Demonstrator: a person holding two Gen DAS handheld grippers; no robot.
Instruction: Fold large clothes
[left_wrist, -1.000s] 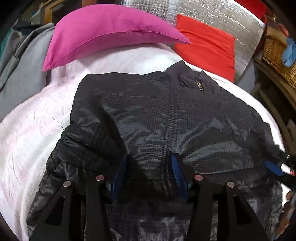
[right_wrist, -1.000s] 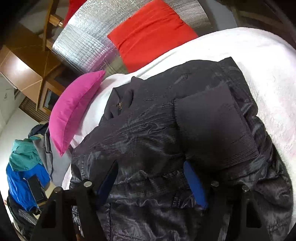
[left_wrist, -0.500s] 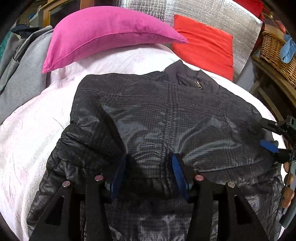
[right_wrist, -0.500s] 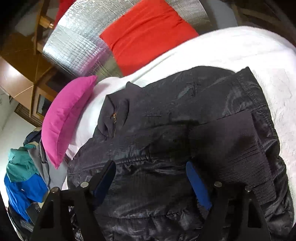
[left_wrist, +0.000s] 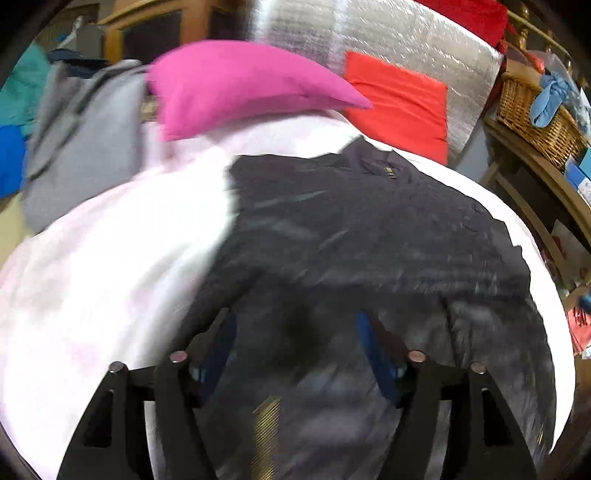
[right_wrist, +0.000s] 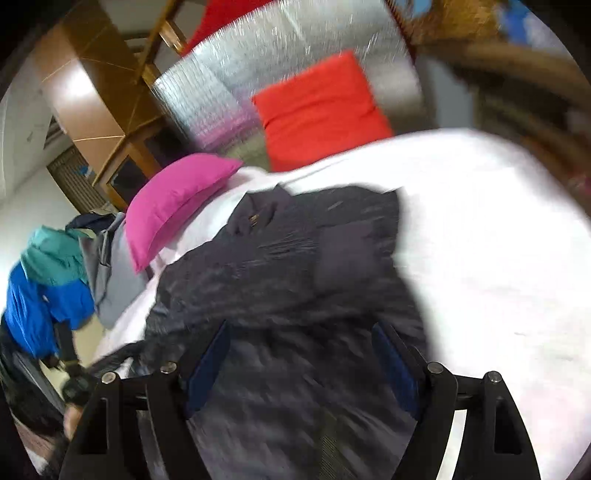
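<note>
With the black jacket (left_wrist: 369, 258) lying folded, collar far, on the white bed cover (left_wrist: 110, 258), the left gripper (left_wrist: 295, 350), jaws just widened, and the right gripper (right_wrist: 303, 354) stood open above it, empty, so the next fold apparently required a fresh grasp of its near hem.

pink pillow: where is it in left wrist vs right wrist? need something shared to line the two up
Left wrist: pink pillow sits upper centre-left, beyond the black jacket, on the white bedding.
Right wrist: pink pillow sits left of centre, tilted, up and left of the black jacket.
Shared landmark: the red cushion against the silver panel, to the right of the pillow in both views.
</note>
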